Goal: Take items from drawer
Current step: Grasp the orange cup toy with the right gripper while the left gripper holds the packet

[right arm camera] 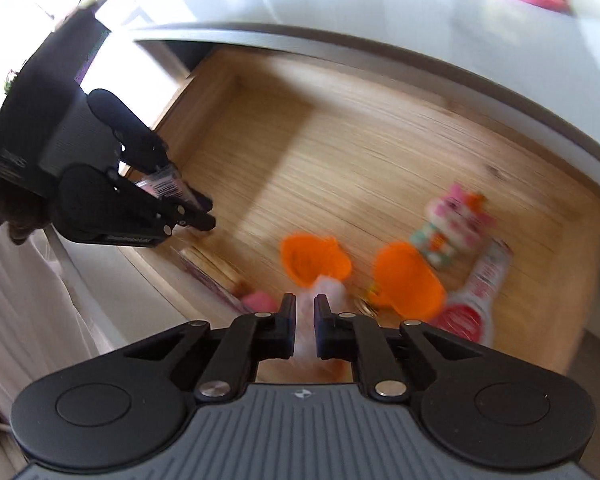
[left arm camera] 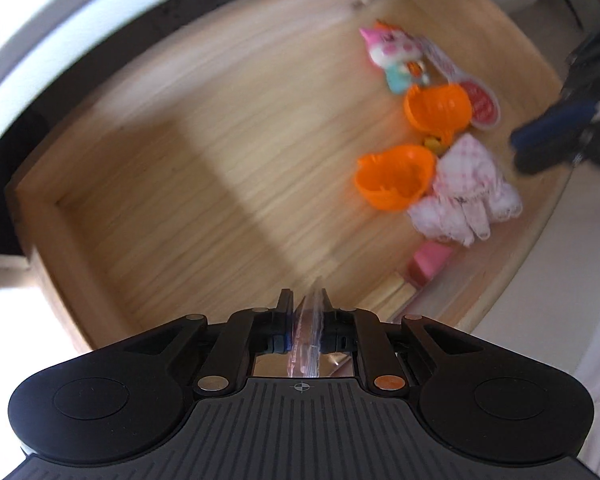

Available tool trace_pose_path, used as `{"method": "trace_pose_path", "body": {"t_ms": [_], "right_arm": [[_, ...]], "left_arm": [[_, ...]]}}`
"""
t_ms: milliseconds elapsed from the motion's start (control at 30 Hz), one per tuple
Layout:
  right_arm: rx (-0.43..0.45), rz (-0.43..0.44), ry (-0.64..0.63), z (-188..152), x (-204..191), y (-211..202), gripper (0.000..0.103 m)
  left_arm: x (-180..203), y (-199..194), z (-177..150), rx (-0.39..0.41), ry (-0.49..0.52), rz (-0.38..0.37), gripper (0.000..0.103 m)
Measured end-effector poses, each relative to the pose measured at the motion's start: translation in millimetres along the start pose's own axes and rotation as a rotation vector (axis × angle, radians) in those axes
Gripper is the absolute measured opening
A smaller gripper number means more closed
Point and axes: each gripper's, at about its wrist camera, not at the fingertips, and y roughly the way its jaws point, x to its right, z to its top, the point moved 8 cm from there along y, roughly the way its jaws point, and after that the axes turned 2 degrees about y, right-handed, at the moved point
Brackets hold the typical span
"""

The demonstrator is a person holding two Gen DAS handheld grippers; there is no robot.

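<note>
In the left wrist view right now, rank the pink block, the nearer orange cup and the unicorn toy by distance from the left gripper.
1. Pink block, just right of the left gripper.
2. Nearer orange cup, mid-drawer, right.
3. Unicorn toy, far right, deepest in.

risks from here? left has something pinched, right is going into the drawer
1. The left hand-held gripper pinches a clear packet only by a thin edge; it may slip out.
2. The right hand-held gripper, jaws narrowly apart, heads for the white cloth, which touches an orange cup; lifting it may tip the cup.
3. Both views are blurred, so aim is doubtful.
</note>
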Motion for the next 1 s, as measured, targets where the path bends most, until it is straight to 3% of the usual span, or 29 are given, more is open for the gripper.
{"method": "trace_pose_path", "body": {"t_ms": [233,300,400,633,833,900,1000], "right_arm": [[0.039,0.014,0.008,-14.2,18.6,-6.0,0.011],[0.033,0.01,-0.012,-12.7,18.2,-2.6,0.031],[0.039,-0.004,-0.069,-6.2,17.0,-0.4,0.042],[-0.05,-0.016,-0.221,26.8,-13.8,41.7,0.047],[-0.189,-0.099,-0.308,38.9,-24.9,87.4,0.049],[-0.178,-0.174,-0.357,42.6,-21.4,94.6,0.061],[-0.212,-0.173,-0.353,42.2,-14.1,106.1,0.061]], "left_arm": [[6.7,-5.0,0.1,0.016,0.02,0.03,0.012],[4.9,-6.8,-3.8,0.023,0.011,0.024,0.012],[1.7,-5.7,-7.6,0.024,-0.005,0.021,0.012],[-1.7,-9.3,-13.8,0.053,-0.038,-0.024,0.012],[-1.2,-13.1,-16.6,0.085,-0.036,-0.034,0.012],[-0.8,-13.9,-16.4,0.091,-0.035,-0.035,0.012],[-1.7,-15.0,-16.9,0.103,-0.045,-0.038,0.012]]}}
